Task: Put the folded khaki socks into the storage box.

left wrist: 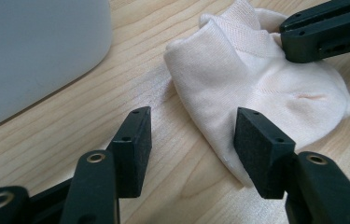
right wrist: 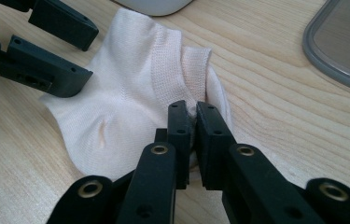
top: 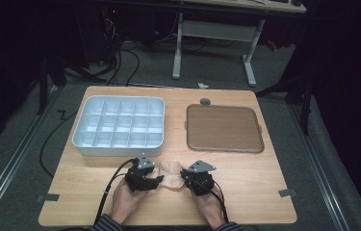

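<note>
From the high view, a small pale sock (top: 170, 174) lay flat on the wooden bench (top: 245, 187), close to the near edge and about midway along it. The left gripper (top: 158, 180) sat just at the sock's left side and the right gripper (top: 184, 177) at its right side, each held in a hand coming up from the near edge. Further back, a white compartment tray (top: 119, 126) sat toward the far left corner, and a brown flat tray (top: 224, 128) sat toward the far right corner, well apart from the sock.

In the left gripper view, the left gripper (left wrist: 192, 135) was spread wide with nothing between its jaws. One jaw hung over bare wood, the other over the sock's (left wrist: 252, 88) near edge; I couldn't tell if it actually touched. The compartment tray's white wall (left wrist: 32, 51) was just off to the side, and the right gripper (left wrist: 324, 30) showed at the sock's cuff end.

In the right gripper view, the right gripper (right wrist: 195, 122) was pinched closed on a fold of the sock (right wrist: 130, 98) next to the ribbed cuff. The left gripper (right wrist: 60, 51) showed open across the sock, and a corner of the brown tray (right wrist: 345, 46) sat off to the side.
</note>
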Demonstrator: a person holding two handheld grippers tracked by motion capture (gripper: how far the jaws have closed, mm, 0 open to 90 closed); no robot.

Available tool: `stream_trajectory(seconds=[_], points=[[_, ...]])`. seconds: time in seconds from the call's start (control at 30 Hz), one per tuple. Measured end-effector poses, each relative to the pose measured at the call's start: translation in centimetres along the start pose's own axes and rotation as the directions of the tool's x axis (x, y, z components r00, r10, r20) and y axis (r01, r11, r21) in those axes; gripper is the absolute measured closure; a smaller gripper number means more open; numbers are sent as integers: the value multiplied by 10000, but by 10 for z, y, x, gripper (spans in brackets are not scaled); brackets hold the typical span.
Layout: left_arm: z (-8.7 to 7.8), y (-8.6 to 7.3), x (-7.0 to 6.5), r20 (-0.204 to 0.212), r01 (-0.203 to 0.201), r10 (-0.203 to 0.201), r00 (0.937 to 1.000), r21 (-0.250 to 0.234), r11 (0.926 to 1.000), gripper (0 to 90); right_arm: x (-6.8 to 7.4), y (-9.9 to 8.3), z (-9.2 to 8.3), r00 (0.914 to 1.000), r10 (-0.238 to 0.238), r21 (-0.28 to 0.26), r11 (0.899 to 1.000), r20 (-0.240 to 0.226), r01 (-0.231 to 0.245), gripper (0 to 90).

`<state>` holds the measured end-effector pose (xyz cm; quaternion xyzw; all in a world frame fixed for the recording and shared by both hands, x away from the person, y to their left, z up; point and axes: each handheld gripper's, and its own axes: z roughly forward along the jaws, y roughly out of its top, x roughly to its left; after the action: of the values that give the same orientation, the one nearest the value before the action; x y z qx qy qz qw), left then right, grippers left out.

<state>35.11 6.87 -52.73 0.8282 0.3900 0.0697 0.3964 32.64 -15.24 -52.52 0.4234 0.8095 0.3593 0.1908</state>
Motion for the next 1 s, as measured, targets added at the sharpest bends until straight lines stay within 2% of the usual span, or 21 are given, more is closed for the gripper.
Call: stream_trajectory(seconds=[0.2,0.4,0.47,0.57,0.63,0.77,0.83,0.93,1.0], points=[[-2,5,7,61,-240,237,9997,409,9989,460,-2,1,1,9999,100,-8,9999,-88,-100,825],[-2,14,14,93,-146,144,9999,256,9996,448,-2,1,1,9998,113,24,9999,-133,-113,824],[0,16,15,119,91,-92,9999,59,9999,447,-2,1,1,9998,107,2,9999,-141,-107,824],[6,18,19,-101,131,-129,9999,194,9997,445,-2,1,1,9999,76,29,10000,-144,-75,824],[10,17,20,-303,-68,73,9995,178,9998,460,-2,0,1,9999,65,-12,10000,-147,-66,824],[9,21,20,-324,-233,250,9992,520,9984,466,-3,1,1,9995,229,-3,9997,-225,-229,804],[8,21,20,-290,-119,134,9995,493,9987,464,-2,1,0,9992,273,-33,9996,-277,-274,764],[5,23,21,-143,-69,72,9999,244,9997,474,-1,4,-6,9990,357,-318,9988,-285,-366,745],[5,27,21,-137,-72,76,9999,245,9997,476,0,8,-12,9989,397,-631,9972,-266,-413,745]])
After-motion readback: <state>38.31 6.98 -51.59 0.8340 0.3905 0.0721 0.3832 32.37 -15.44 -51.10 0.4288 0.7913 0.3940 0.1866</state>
